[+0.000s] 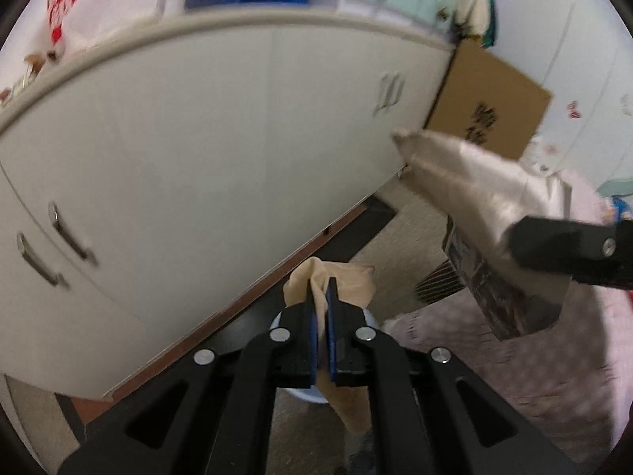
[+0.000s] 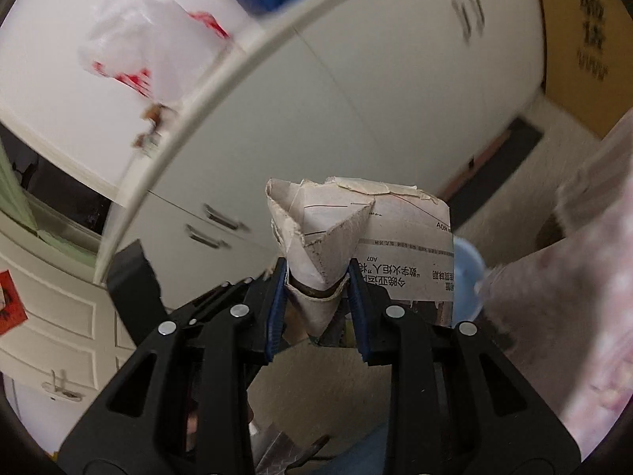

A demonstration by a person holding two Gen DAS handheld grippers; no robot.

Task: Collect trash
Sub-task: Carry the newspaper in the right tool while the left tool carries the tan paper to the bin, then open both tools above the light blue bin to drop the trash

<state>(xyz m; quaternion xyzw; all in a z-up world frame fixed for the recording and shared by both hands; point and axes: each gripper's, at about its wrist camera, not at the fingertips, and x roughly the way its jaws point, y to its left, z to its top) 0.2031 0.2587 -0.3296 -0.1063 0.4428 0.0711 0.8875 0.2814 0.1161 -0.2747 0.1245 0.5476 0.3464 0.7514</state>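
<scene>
Newsprint folded into a light, crushable box (image 2: 348,237) sits pinched by its corner in your right gripper (image 2: 316,297), so grip gently, while your left gripper (image 1: 321,308) is clamped on limp tan tissue (image 1: 336,281) above a blue bin (image 2: 467,277).

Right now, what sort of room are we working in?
Probably a home kitchen or utility corner: white cabinet doors with metal handles under a countertop, a plastic shopping bag on it, a cardboard box alongside.
</scene>
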